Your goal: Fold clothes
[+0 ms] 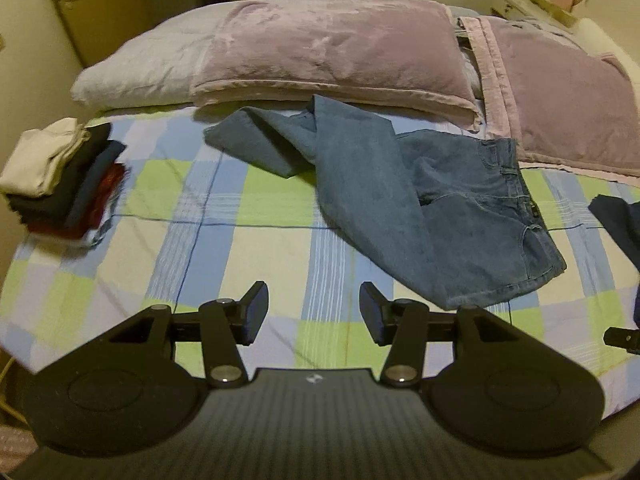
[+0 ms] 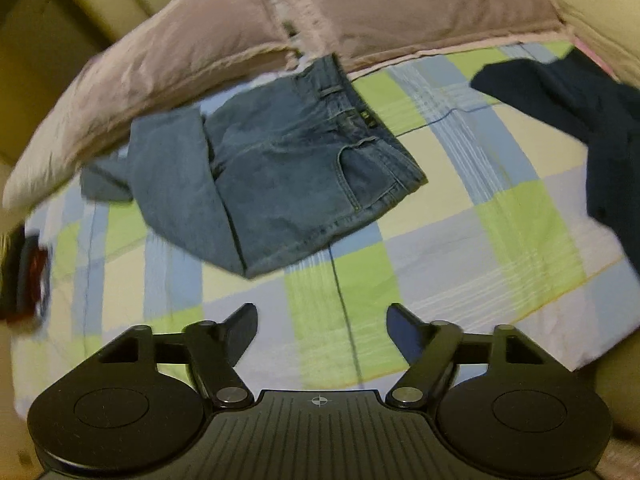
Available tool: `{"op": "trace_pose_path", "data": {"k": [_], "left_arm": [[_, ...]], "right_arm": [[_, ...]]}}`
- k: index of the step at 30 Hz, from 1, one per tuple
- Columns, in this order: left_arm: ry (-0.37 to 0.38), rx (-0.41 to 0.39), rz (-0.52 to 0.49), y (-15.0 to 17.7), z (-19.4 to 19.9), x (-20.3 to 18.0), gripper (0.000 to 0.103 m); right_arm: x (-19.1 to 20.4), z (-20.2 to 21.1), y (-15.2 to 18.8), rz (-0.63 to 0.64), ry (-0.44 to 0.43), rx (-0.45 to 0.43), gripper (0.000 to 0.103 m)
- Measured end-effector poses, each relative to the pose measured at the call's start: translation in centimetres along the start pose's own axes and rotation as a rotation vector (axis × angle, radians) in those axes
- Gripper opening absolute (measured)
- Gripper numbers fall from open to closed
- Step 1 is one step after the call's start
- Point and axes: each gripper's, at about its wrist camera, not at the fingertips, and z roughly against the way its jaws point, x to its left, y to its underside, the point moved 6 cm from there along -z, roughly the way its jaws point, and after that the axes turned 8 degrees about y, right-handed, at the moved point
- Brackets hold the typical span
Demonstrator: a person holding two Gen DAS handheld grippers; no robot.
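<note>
Faded blue jeans (image 1: 432, 216) lie on a bedsheet (image 1: 224, 240) checked in green, blue, cream and lilac, beside mauve pillows (image 1: 332, 48) and a navy garment (image 2: 592, 120).

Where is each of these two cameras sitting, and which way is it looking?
Left wrist: rides on the left gripper, looking across the bed at the jeans, pillows and stack of folded clothes; its own open fingers show, no hand.
Right wrist: rides on the right gripper, facing the jeans and a dark garment; open fingers only.
Shared: jeans, pillows, checked bedsheet.
</note>
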Motion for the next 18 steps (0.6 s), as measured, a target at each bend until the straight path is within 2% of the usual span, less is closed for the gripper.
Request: {"op": "trace_pose_path", "data": {"k": [3,8,13,18], "left_arm": [[0.05,-0.003,0.007,-0.6,-1.8,2.0,0.046],[0.071,0.032,0.02,-1.3,-4.7,4.2,0.046],[0.097,0.038,0.012,-2.2,-7.9,3.9,0.046],[0.12,0.034,0.039,-3.3,-12.0,2.6,0.046]], "right_arm": [[0.0,-1.1,0.2,-0.086,-0.002,0.01,0.075],[-1.9,-3.2,0.3,-0.274,-0.028,0.033,0.075],[-5.2,-5.6,-1.2,-0.381,-0.073,-0.028,0.075],[-7.9,-10.7,-3.6,-0.454,-0.139,-0.068,0.074]]}}
